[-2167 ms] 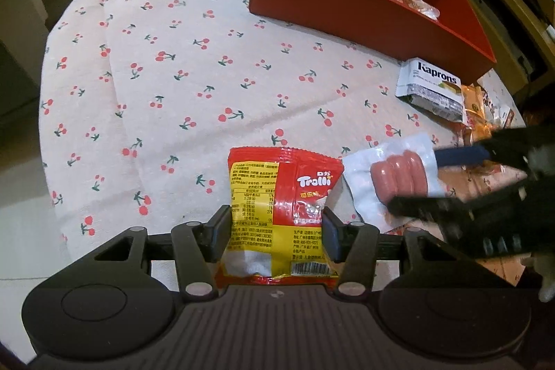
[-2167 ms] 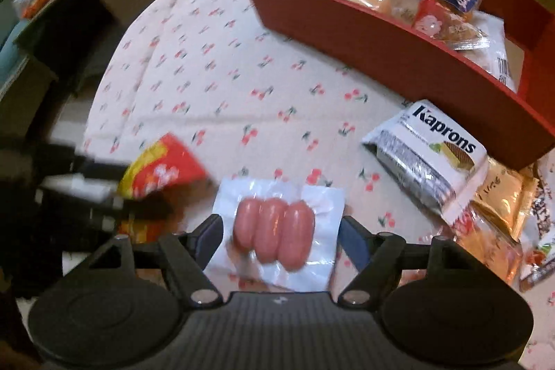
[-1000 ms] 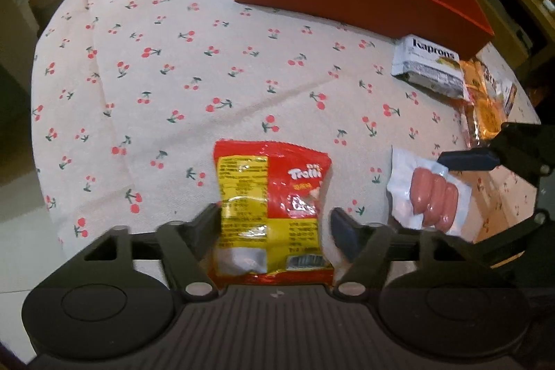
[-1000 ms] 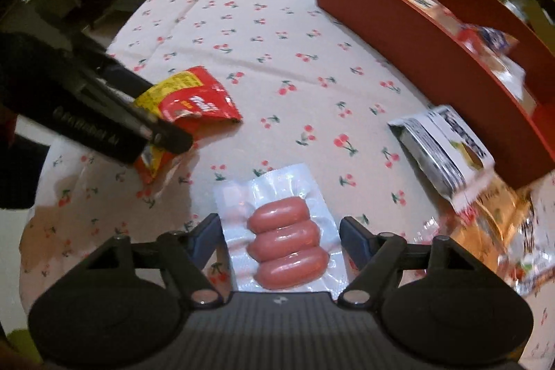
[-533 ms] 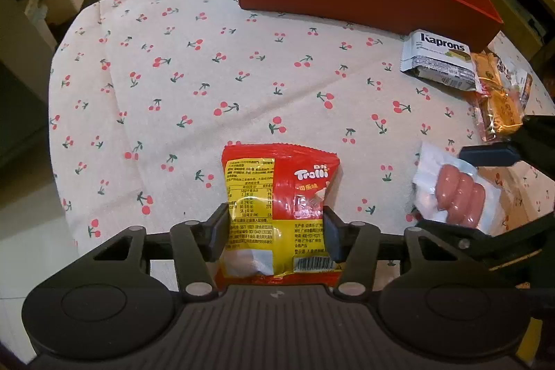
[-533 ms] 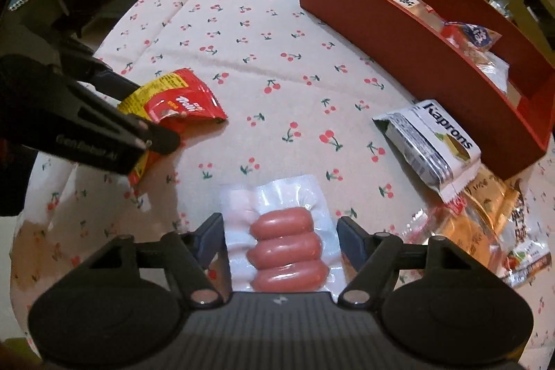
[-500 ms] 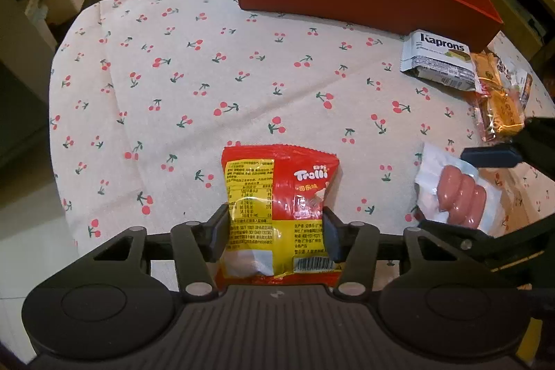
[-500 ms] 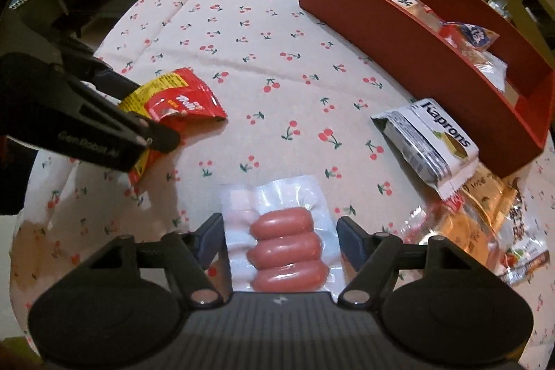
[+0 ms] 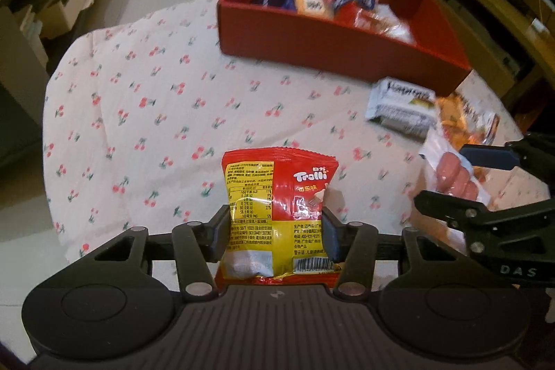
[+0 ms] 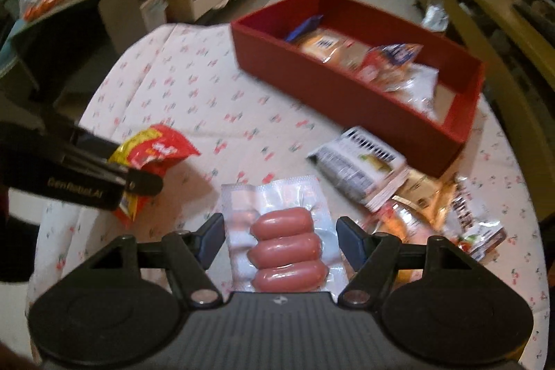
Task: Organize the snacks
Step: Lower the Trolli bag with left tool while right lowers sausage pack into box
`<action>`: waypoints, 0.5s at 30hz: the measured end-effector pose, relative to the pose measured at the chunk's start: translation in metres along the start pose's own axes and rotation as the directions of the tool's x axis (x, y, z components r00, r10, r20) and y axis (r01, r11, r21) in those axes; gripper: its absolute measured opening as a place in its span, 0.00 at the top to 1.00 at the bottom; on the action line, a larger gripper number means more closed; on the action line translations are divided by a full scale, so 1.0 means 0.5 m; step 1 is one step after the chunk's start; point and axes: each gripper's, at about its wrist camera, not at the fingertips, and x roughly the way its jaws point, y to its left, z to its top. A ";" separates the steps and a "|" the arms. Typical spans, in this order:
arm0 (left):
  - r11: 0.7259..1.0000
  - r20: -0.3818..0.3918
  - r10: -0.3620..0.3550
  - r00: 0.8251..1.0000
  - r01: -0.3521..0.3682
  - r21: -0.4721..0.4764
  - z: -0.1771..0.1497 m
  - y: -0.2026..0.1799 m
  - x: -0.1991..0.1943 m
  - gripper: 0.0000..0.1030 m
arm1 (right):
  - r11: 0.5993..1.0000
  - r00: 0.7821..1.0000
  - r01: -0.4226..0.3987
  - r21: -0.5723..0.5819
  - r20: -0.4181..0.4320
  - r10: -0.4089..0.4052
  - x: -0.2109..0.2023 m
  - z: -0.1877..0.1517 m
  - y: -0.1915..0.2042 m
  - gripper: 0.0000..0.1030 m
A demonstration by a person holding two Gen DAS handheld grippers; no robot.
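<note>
Since the earlier frame both packs had left the desk [image 9: 145,85]: the left gripper [image 9: 275,231] had just been closing and now stood clamped on the Trolli bag [image 9: 277,207], pads pressing its two sides, while the right gripper [image 10: 279,240] pinched the sausage pack [image 10: 284,238] by its edges. Each pack hung upright between its own fingers, probably so it could be dropped in from above. The red box [image 9: 312,33], already partly filled, lay well ahead of both grippers; the Kaprons pack [image 10: 357,162] and other snacks waited ahead and right of the right gripper.
</note>
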 end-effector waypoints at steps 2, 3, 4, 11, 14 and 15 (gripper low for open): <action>1.000 0.016 -0.008 1.000 0.008 0.004 0.013 -0.011 -0.003 0.42 | 1.000 1.000 0.011 0.015 0.019 -0.011 -0.004 0.009 -0.008 0.25; 1.000 0.025 -0.010 1.000 0.010 0.007 0.018 -0.016 -0.005 0.42 | 1.000 0.999 0.017 0.022 0.028 -0.018 -0.006 0.014 -0.012 0.25; 1.000 0.033 -0.011 0.999 0.011 0.010 0.024 -0.022 -0.007 0.42 | 0.999 0.999 0.022 0.032 0.036 -0.023 -0.008 0.017 -0.016 0.25; 1.000 0.072 -0.020 0.997 0.019 0.012 0.063 -0.053 -0.005 0.42 | 0.991 0.995 0.041 0.130 0.086 -0.053 -0.018 0.046 -0.060 0.26; 1.000 0.090 -0.031 0.995 0.030 0.007 0.081 -0.066 -0.006 0.43 | 0.986 0.992 0.044 0.159 0.106 -0.061 -0.021 0.059 -0.071 0.25; 1.000 0.098 -0.028 0.995 0.028 0.003 0.088 -0.069 -0.007 0.42 | 0.985 0.991 0.044 0.168 0.114 -0.064 -0.022 0.063 -0.074 0.25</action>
